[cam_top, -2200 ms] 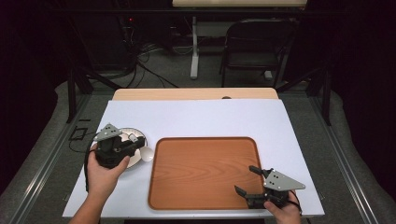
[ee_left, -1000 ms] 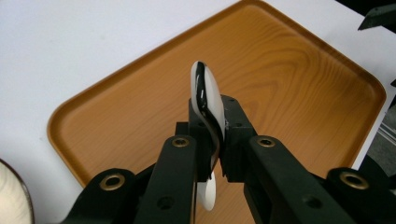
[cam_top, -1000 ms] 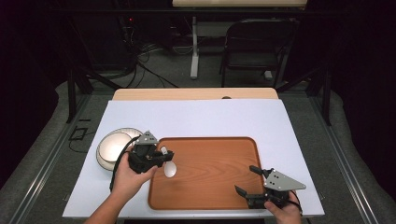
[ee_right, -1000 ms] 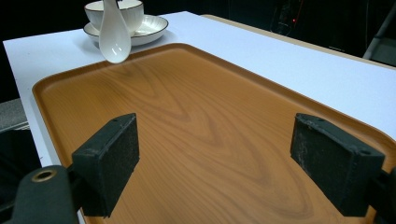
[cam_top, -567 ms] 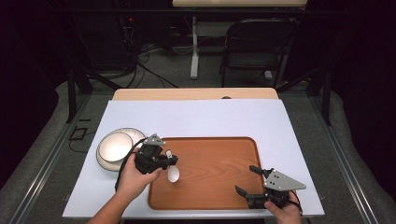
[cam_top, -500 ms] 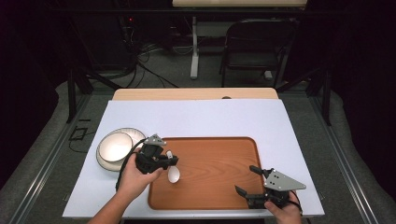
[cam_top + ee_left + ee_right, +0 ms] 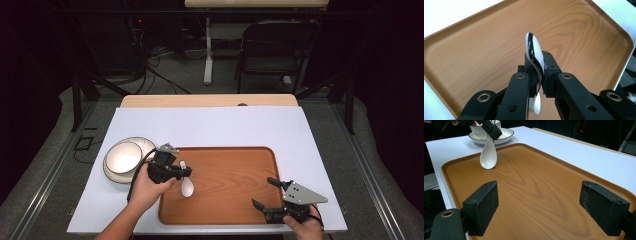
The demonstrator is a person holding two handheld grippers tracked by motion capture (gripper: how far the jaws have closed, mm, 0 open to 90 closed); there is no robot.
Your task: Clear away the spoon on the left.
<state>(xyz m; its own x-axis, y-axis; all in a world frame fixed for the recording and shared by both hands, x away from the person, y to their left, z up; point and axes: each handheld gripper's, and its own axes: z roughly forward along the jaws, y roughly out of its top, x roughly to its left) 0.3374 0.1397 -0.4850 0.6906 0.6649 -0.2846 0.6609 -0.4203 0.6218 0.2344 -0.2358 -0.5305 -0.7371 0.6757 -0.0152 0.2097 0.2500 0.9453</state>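
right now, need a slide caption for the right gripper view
Open right gripper waits over the wooden tray while the left gripper holds a white spoon above it.

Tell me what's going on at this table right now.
A person works with a gripper in each hand. The left gripper is shut on a white ceramic spoon, holding it bowl-down at the left end of the wooden tray. The right gripper, jaws open and holding nothing, rests at the tray's near right corner. A bowl on a plate sits left of the tray.
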